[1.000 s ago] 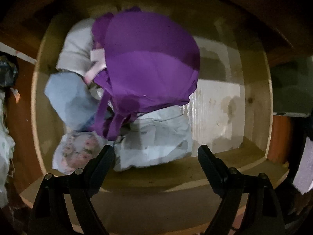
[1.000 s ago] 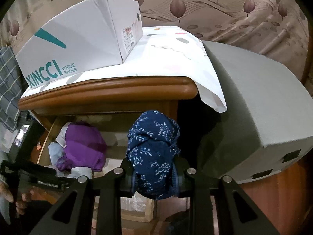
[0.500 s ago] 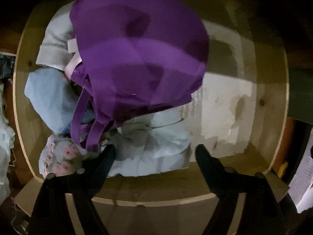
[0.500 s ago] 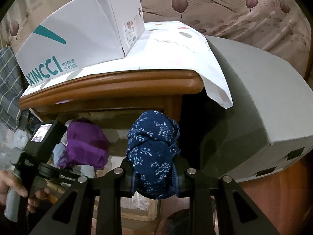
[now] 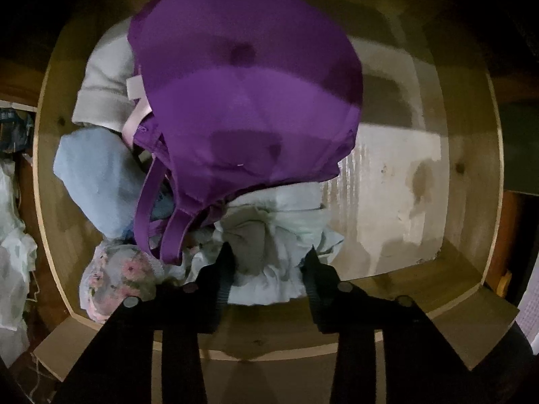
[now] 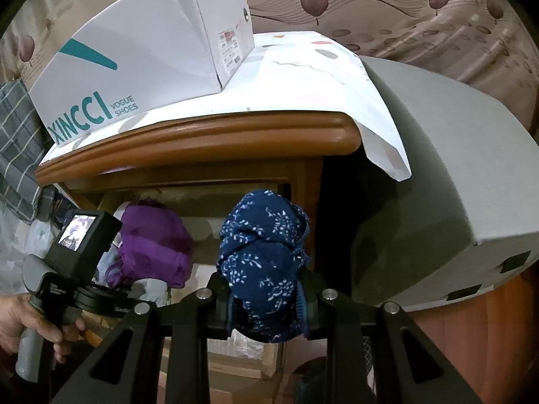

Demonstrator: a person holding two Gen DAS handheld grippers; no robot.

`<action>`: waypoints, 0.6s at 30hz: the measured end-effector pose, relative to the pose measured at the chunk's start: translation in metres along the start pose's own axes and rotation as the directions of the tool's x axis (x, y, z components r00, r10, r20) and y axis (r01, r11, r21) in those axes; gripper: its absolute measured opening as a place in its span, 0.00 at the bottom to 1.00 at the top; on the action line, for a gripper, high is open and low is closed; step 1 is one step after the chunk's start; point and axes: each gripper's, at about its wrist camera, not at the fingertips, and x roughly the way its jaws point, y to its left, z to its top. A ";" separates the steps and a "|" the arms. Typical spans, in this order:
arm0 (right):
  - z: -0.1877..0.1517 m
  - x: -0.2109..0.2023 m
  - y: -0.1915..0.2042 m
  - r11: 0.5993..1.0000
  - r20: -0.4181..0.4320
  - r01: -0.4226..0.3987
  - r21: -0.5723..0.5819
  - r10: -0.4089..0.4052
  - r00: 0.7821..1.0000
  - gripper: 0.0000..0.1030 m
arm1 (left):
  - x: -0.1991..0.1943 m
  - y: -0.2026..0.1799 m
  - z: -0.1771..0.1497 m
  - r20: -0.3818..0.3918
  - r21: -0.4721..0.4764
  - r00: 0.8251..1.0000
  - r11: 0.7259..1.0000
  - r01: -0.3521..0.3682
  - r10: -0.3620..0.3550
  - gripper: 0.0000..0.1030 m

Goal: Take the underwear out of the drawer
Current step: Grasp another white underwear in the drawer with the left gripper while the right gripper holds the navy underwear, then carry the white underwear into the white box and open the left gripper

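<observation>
Left gripper (image 5: 269, 252), jaws just closing, pinches the pale blue underwear (image 5: 276, 235) at lower centre, against the drawer's (image 5: 465, 289) near wall. The fabric looks soft and light; grip a bunched fold. Right gripper (image 6: 266, 293) clamps navy floral underwear (image 6: 266, 262). Beyond lies a purple bra (image 5: 242, 101).

The right gripper (image 6: 266, 298) squeezes a dark blue bundle of underwear (image 6: 264, 266) with little white flowers on it. The bundle sticks up between the two black fingers. Behind it stands a brown wooden cabinet (image 6: 209, 141) with its drawer (image 6: 111, 202) pulled out. A purple bra (image 6: 155, 245) lies in the drawer. On top of the cabinet sits a white shoe box (image 6: 141, 47) on a white cloth (image 6: 303, 77). At the left, a hand (image 6: 27, 320) holds the left gripper (image 6: 67, 262) by its grey handle, over the drawer. A grey box (image 6: 438, 175) stands to the right.
</observation>
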 end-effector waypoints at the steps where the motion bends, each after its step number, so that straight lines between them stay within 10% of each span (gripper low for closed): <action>1: 0.000 0.000 0.000 1.000 0.000 -0.001 0.000 0.001 1.000 0.26 | -0.004 -0.002 -0.006 0.004 0.003 1.000 1.000 0.002 -0.002 0.32; 18: -0.001 -0.002 0.005 1.000 0.003 -0.013 -0.017 0.013 1.000 0.26 | -0.086 0.004 -0.064 0.252 0.103 0.968 0.995 -0.015 -0.011 0.31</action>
